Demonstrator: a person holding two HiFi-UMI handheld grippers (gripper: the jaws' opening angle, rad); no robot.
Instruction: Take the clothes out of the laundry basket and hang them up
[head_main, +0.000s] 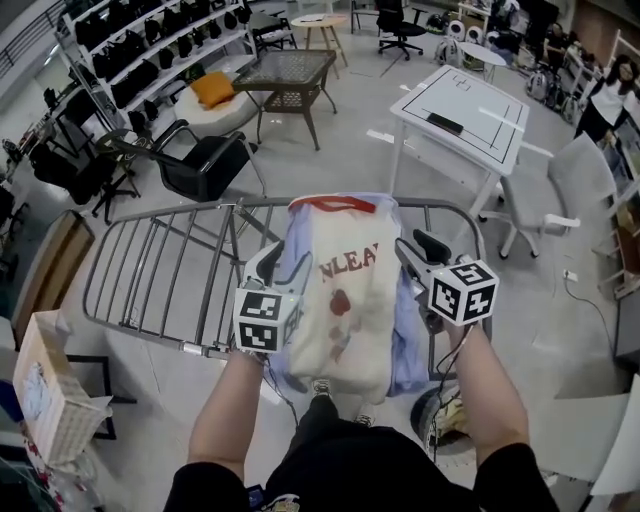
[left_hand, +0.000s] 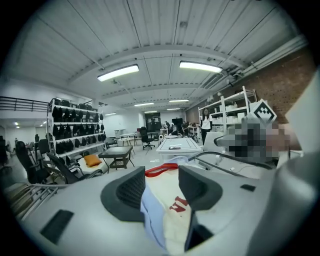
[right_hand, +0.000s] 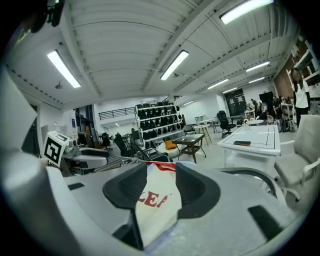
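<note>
A cream T-shirt with red print and a red collar lies spread over the far rail of a grey drying rack, with a light blue garment under it. My left gripper is shut on the shirt's left edge. In the left gripper view the blue cloth and cream cloth sit pinched in my left gripper. My right gripper is shut on the right edge; the right gripper view shows the cream shirt in my right gripper. A white woven laundry basket stands at the lower left.
Beyond the rack stand a black chair, a dark wicker table, a white table and a grey chair. Shelves of black bags line the far left. A person stands far right.
</note>
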